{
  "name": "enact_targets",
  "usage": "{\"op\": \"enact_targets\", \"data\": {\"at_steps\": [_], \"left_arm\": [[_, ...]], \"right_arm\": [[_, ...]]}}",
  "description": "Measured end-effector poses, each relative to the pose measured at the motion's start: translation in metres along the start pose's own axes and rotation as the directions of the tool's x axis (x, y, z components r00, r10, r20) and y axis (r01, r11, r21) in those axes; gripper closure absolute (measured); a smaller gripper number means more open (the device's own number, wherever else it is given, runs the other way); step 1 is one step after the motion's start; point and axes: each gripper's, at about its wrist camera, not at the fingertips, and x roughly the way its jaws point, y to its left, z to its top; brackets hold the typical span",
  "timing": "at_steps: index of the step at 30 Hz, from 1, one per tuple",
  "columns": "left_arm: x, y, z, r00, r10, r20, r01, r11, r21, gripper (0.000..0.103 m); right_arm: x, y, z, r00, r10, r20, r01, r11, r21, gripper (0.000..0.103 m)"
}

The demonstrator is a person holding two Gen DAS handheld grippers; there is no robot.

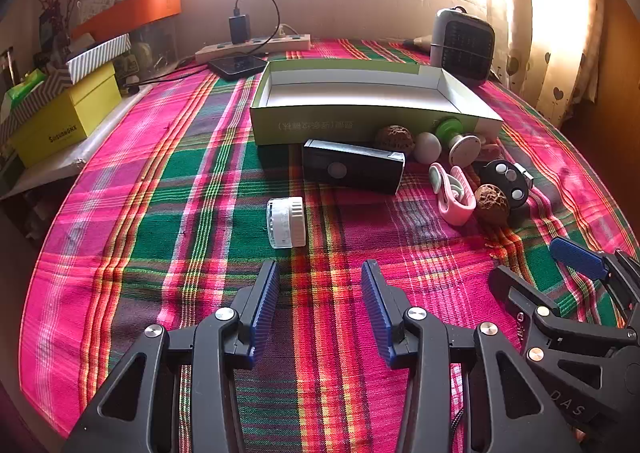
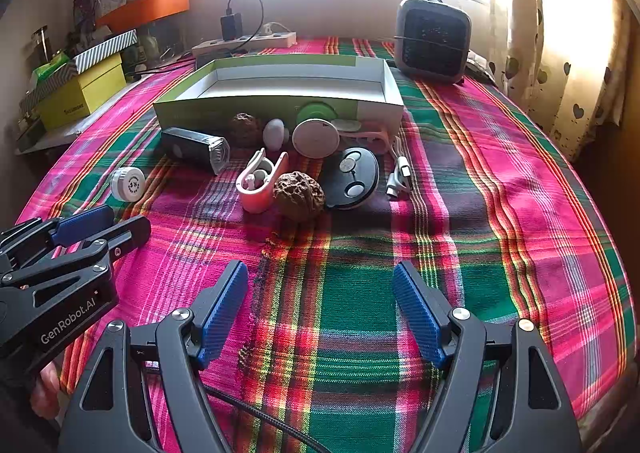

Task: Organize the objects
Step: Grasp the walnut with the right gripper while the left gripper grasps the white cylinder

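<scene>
An open green and white box (image 1: pixel 372 121) (image 2: pixel 280 93) lies on the plaid cloth, empty inside. In front of it lie a black rectangular light (image 1: pixel 352 169) (image 2: pixel 196 151), a small white jar (image 1: pixel 286 221) (image 2: pixel 128 183) on its side, two walnuts (image 1: pixel 491 201) (image 2: pixel 298 195), a pink earbud case (image 1: pixel 454 193) (image 2: pixel 260 183), a black round case (image 1: pixel 506 181) (image 2: pixel 354 177), a white egg shape (image 1: pixel 427 147) (image 2: pixel 274 133), a green and white roller (image 1: pixel 458 139) (image 2: pixel 315 137) and a white cable (image 2: pixel 400 177). My left gripper (image 1: pixel 320 273) (image 2: pixel 100 223) is open and empty, short of the jar. My right gripper (image 2: pixel 320 273) (image 1: pixel 540 265) is open and empty, short of the near walnut.
A grey fan heater (image 1: pixel 464 45) (image 2: pixel 434 41) stands behind the box at the right. A power strip (image 1: pixel 256 47) with a charger and a dark tablet (image 1: pixel 238 65) lie at the back. Yellow and striped boxes (image 1: pixel 64 121) are stacked at the left. A curtain (image 2: pixel 560 33) hangs at the right.
</scene>
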Motion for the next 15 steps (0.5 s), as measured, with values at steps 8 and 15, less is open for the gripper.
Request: {"op": "enact_targets", "data": {"at_steps": [8, 15], "left_arm": [[0.0000, -0.0005, 0.0001, 1.000, 0.000, 0.001, 0.000, 1.000, 0.002, 0.062], [-0.0008, 0.0030, 0.0013, 1.000, -0.030, 0.004, 0.030, 0.999, 0.022, 0.062]], "right_arm": [[0.0011, 0.0006, 0.0006, 1.000, 0.000, 0.001, 0.000, 1.000, 0.000, 0.028], [0.0020, -0.0013, 0.0028, 1.000, 0.010, 0.001, -0.010, 1.000, -0.012, 0.028]]}}
